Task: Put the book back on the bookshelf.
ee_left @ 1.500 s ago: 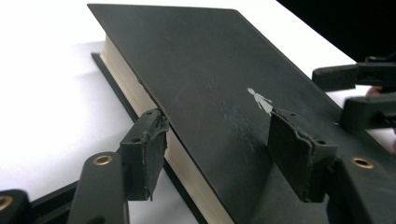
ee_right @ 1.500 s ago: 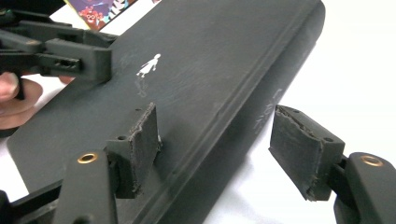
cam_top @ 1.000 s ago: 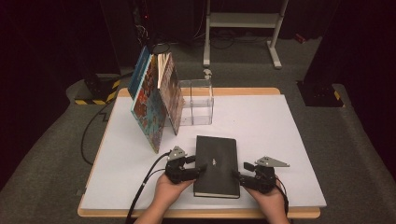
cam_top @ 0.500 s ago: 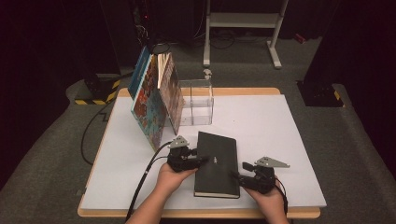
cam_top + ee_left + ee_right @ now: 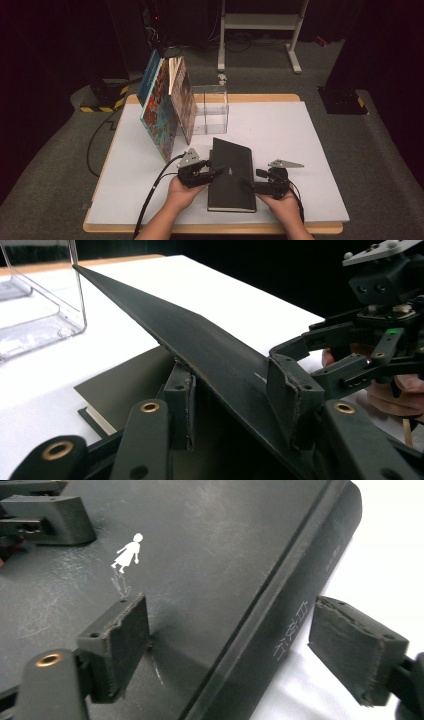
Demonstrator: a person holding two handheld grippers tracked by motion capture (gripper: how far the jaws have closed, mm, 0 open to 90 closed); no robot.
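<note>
While lifted, black book's cover (image 5: pixel 210 347) hides pages, spine lettering (image 5: pixel 292 632) blurred

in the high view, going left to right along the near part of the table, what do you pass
left gripper → black book → right gripper. The left gripper's jaws have just been closing, with the book's lifted front cover between them; the right gripper's jaws have just been opening, one on the cover, one beside the spine.
</note>
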